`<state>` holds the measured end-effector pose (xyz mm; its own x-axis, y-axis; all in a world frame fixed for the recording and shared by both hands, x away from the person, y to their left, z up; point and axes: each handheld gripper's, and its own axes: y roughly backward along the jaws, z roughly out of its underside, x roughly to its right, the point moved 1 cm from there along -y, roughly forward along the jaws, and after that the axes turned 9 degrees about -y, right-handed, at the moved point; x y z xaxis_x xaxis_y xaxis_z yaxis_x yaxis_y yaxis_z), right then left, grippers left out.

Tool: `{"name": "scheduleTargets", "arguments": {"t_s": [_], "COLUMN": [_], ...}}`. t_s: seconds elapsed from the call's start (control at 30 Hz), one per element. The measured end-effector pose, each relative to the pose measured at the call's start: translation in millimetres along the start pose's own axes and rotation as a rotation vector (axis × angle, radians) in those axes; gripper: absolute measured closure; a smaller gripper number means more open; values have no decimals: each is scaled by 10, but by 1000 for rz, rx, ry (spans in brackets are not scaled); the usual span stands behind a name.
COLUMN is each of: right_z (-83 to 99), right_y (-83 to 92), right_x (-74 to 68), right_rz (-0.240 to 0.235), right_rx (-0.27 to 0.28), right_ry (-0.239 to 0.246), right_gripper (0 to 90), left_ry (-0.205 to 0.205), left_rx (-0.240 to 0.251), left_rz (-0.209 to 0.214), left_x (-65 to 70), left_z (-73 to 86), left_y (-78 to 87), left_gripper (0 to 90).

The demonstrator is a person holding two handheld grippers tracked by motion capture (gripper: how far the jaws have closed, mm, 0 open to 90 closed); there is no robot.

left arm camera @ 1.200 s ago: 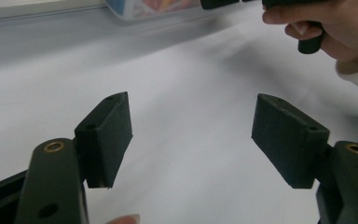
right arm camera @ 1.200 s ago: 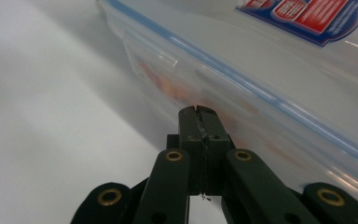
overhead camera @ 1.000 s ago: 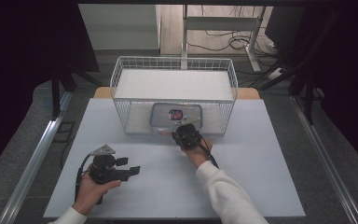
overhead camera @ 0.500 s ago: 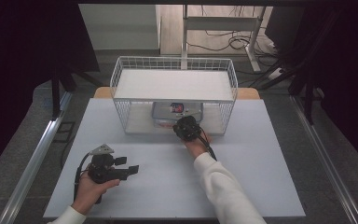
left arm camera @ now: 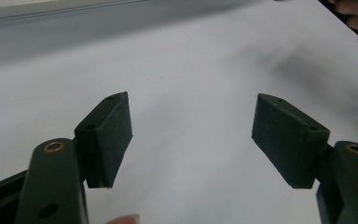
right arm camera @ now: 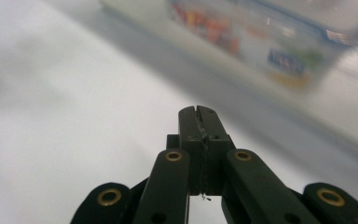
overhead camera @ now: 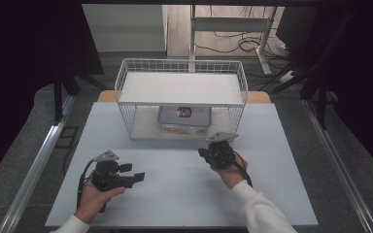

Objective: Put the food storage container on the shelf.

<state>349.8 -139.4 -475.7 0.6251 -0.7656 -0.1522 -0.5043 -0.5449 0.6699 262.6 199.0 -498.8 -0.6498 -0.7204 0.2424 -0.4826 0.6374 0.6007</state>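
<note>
Before the wire basket [overhead camera: 126,104] holding a clear box [overhead camera: 184,119] — right gripper [overhead camera: 205,152] clenched empty, left gripper [overhead camera: 140,176] released.

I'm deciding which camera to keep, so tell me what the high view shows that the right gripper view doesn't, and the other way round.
The high view alone gives the layout: the white wire basket with its shelf, the left gripper resting at the near left of the table, and the person's hands and sleeves.

The right gripper view alone gives detail: the right gripper with its jaws pressed together and nothing between them, and the printed labels on the container's side, though blurred.

Both show the white table and the clear plastic container on the basket's lower level.
</note>
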Motion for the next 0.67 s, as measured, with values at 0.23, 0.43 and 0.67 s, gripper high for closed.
{"name": "scheduleTargets", "arguments": {"t_s": [0.23,0.43,0.67], "right_z": [343,364,382], "right_y": [419,540,570], "right_x": [91,150,149], "right_rz": [-49,-76,-118], "right_rx": [21,63,68], "right_ry": [-2,-40,-31], "right_gripper": [883,440,313], "left_ry": [-8,-24,-36], "left_rx": [-4,0,-6], "left_rz": [-9,-17,-13], "left_x": [7,10,11], "left_z": [4,12,12], "left_y": [-5,19,-10], "left_gripper": [283,281,275]}}
